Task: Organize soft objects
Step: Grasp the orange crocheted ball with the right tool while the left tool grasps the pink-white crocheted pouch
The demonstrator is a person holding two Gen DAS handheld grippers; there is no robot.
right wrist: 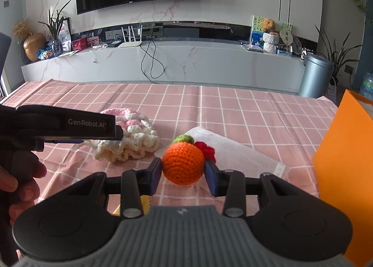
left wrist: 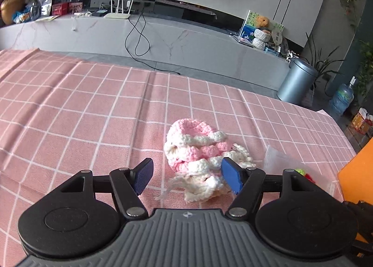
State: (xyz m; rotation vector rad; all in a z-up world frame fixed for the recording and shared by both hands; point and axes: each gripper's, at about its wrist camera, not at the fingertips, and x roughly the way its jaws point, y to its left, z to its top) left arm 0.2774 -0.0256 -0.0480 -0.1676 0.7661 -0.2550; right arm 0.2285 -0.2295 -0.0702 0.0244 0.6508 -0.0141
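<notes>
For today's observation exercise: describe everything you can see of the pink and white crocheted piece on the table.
The pink and white crocheted piece looks like chunky soft yarn in pink and cream bands, with a ruffled cream edge and loose strands trailing toward the camera. It lies slumped on the pink checked tablecloth, its pink hollow facing up. The left gripper is open, one pad right at its ruffle, the other clear. A clear plastic bag lies beside it.

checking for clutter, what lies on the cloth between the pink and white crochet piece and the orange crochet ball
Only bare pink checked tablecloth separates the pink and white crochet piece from the orange crochet ball, as the right wrist view shows.
</notes>
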